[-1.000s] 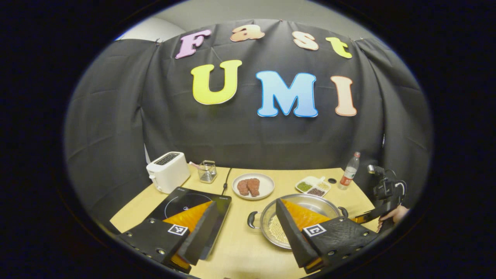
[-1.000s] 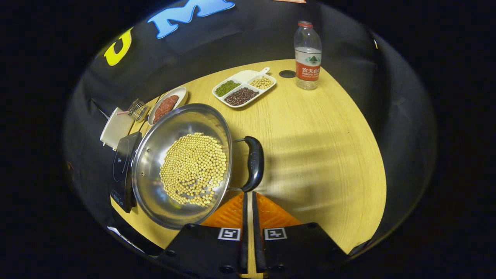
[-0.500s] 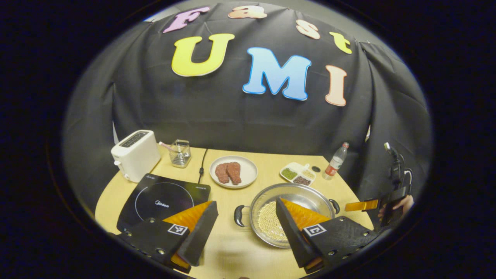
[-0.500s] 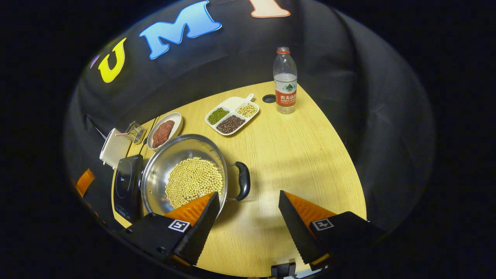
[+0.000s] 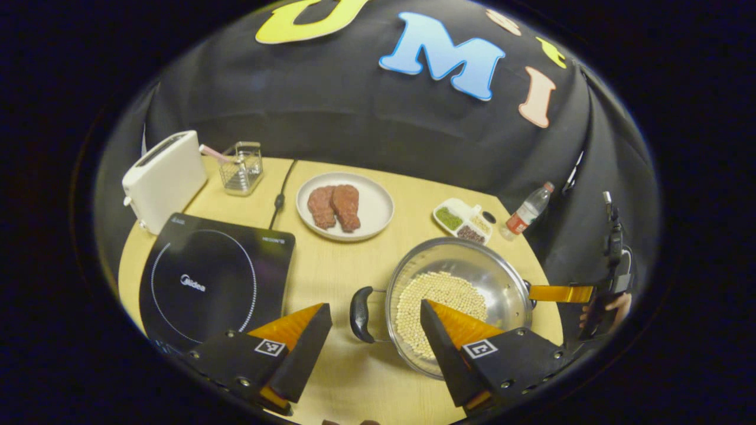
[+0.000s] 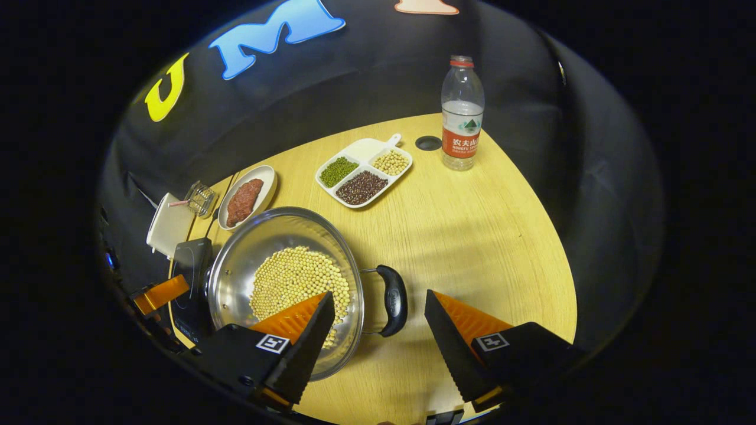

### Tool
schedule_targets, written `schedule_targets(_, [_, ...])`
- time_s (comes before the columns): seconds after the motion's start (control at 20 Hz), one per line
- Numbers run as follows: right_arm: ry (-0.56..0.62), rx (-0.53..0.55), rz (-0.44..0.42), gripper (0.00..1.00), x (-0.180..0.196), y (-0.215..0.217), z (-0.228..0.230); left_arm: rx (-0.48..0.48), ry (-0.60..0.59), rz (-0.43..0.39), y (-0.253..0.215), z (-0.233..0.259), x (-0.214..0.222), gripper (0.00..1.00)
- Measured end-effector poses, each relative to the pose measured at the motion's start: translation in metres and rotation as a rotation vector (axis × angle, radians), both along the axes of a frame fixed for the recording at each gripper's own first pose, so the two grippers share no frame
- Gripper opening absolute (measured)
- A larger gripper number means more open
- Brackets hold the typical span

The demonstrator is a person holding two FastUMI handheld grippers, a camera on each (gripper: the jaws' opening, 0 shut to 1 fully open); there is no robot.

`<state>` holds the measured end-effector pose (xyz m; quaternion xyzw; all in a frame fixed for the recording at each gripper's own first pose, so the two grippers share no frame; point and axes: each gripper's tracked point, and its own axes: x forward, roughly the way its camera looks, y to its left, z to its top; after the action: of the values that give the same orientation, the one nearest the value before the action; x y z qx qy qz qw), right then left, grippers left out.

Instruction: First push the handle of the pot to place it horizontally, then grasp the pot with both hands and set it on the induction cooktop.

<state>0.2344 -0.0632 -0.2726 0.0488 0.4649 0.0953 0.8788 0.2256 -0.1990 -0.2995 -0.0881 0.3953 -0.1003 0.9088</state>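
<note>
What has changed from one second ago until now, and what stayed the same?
The right gripper, shut beside the pot handle a second ago, has opened and now brackets it. The left gripper, open throughout, tilted down toward the other handle. The pot stays on the table.

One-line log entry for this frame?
phase: pre-grasp | left hand-held gripper: open, near pot's left handle | right hand-held gripper: open, astride right handle | steel pot of soybeans: on table

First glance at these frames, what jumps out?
The steel pot of pale beans, mid-table, with a black handle lying between the open right gripper fingers. The left gripper is open too, framing the pot's other handle. The black cooktop waits bare to its left.
</note>
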Motion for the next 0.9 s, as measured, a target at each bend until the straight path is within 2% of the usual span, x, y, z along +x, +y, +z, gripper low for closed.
schedule_targets(0.3, [0.046,-0.002,-0.003,0.98,0.014,0.002,-0.03,-0.002,0.094,-0.029,-0.007,-0.05,0.016,0.93])
schedule_targets(0.5, [0.072,-0.002,0.036,0.98,0.015,0.013,-0.046,-0.008,0.137,-0.012,-0.011,-0.072,0.024,0.93])
schedule_targets(0.65, [0.098,0.012,0.051,0.96,0.013,0.023,-0.056,-0.013,0.159,-0.02,-0.015,-0.081,0.025,0.89])
schedule_targets(0.7, [0.103,0.009,0.046,0.86,0.013,0.024,-0.058,-0.026,0.16,-0.025,-0.018,-0.081,0.026,0.82])
schedule_targets(0.75, [0.098,-0.007,0.04,0.79,0.015,0.021,-0.062,-0.03,0.163,-0.031,-0.02,-0.082,0.027,0.7])
schedule_targets(0.8, [0.093,-0.024,0.034,0.72,0.016,0.016,-0.063,-0.023,0.165,-0.038,-0.021,-0.084,0.026,0.7])
schedule_targets(0.85, [0.091,-0.015,0.031,0.76,0.015,0.017,-0.063,-0.028,0.164,-0.039,-0.022,-0.084,0.027,0.66])
schedule_targets(0.9, [0.098,0.002,0.032,0.68,0.013,0.017,-0.06,-0.027,0.166,-0.033,-0.023,-0.082,0.027,0.62])
